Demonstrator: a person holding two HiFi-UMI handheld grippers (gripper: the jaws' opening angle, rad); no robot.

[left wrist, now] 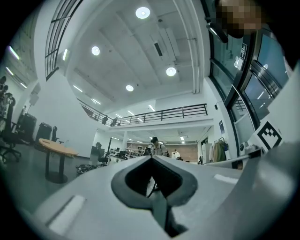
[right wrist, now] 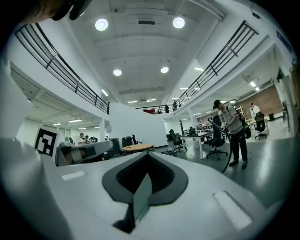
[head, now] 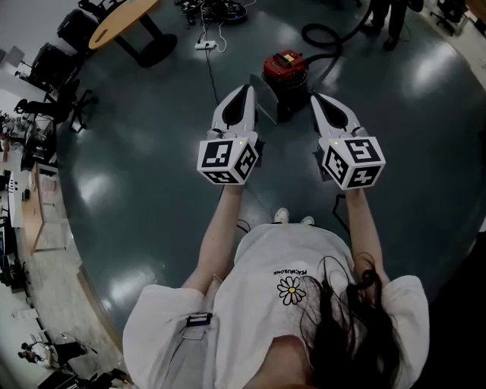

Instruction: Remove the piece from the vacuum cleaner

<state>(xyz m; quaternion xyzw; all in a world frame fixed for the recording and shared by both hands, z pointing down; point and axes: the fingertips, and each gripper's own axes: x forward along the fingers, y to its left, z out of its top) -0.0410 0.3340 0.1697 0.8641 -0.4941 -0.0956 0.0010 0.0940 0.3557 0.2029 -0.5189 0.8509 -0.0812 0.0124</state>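
A red and black vacuum cleaner stands on the dark floor just ahead of me, its black hose curling off to the far right. Held at chest height, my left gripper points at the vacuum's left side with its jaws together and nothing between them. On the other side my right gripper is likewise shut and empty. Both hang above the floor, short of the vacuum. Each gripper view looks level across the hall, so the left gripper and right gripper show closed tips and no vacuum.
An oval wooden table and black office chairs stand at the far left. A power strip with cables lies beyond the vacuum. Someone's legs stand at the hose's far end; that person shows in the right gripper view.
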